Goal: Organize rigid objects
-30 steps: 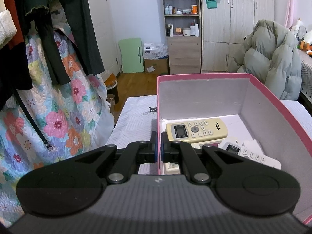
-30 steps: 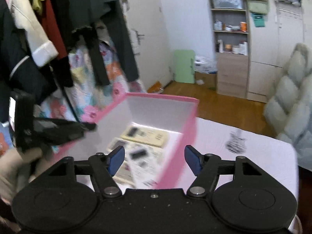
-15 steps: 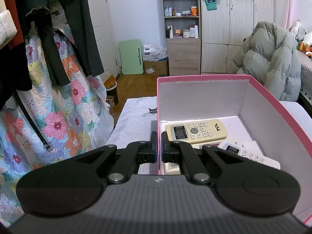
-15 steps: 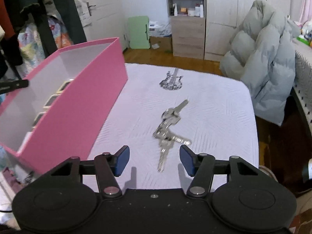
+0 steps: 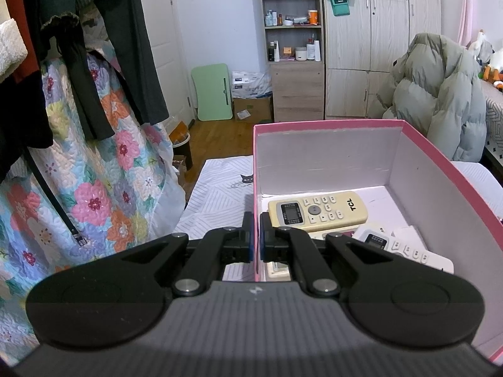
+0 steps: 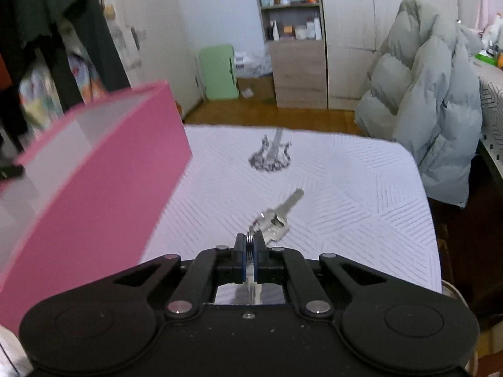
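Observation:
A pink box (image 5: 327,124) with white inner walls stands on the white-clothed table (image 6: 345,188). My left gripper (image 5: 256,238) is shut on the box's left wall. Inside lie a cream TCL remote (image 5: 317,210) and a white remote (image 5: 402,251), with more partly hidden under the fingers. In the right wrist view the box (image 6: 94,188) is at the left, blurred. A bunch of silver keys (image 6: 276,216) lies on the cloth to the box's right. My right gripper (image 6: 250,251) has its jaws closing, and the pads pinch the key ring; one key sticks out ahead.
Hanging dark clothes (image 5: 78,62) and a floral quilt (image 5: 94,188) crowd the left side. A grey puffer jacket (image 6: 433,110) is draped beyond the table's right edge. A shelf unit (image 5: 292,47) and wardrobe stand at the far wall. A guitar print (image 6: 270,154) marks the cloth.
The right gripper swung from over the box to the keys on the cloth, came down, and closed its jaws on the key ring. The left gripper kept still on the box wall.

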{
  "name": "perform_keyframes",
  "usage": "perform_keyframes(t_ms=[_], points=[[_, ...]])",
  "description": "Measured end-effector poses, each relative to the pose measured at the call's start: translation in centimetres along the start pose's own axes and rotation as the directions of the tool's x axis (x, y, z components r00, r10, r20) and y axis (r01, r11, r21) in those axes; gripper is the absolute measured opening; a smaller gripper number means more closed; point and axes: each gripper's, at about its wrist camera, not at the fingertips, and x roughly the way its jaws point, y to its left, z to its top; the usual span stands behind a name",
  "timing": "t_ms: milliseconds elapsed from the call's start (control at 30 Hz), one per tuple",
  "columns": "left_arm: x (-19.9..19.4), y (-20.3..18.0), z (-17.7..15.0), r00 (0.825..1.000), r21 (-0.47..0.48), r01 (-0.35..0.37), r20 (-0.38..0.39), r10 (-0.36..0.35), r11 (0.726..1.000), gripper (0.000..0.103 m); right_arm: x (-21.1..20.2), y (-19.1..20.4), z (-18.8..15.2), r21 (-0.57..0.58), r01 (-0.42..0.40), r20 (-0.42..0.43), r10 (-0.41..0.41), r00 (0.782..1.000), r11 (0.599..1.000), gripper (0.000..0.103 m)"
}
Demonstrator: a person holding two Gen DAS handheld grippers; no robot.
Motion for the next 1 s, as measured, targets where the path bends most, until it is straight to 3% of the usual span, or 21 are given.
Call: perform_keyframes(t_ms=[400, 633, 800, 1000], points=[[-0.2, 0.0, -0.1, 1.000, 0.009, -0.003, 0.018, 0.003, 1.000, 0.003, -5.6, 2.8, 2.5, -0.037, -0.179, 0.125, 0.182, 0.975, 0.983, 0.006], [-0.2, 0.0, -0.2, 1.000, 0.001, -0.002, 0.021, 0.002, 1.000, 0.003, -8.2, 7.1, 5.4, -0.164, -0.288, 0.185, 0.316, 0.930, 0.943, 0.006], [-0.2, -0.8, -0.1, 0.999, 0.053, -0.037, 0.010, 0.036, 0.998, 0.003, -8.2, 10.2, 7.0, -0.238, -0.382, 0.135, 0.420, 0.898, 0.893, 0.006], [-0.3, -1.2, -0.1, 0.999, 0.084, -0.052, 0.011, 0.051, 0.995, 0.003, -5.2, 13.7, 7.6, -0.299, -0.393, 0.011, 0.415, 0.910, 0.870, 0.006]])
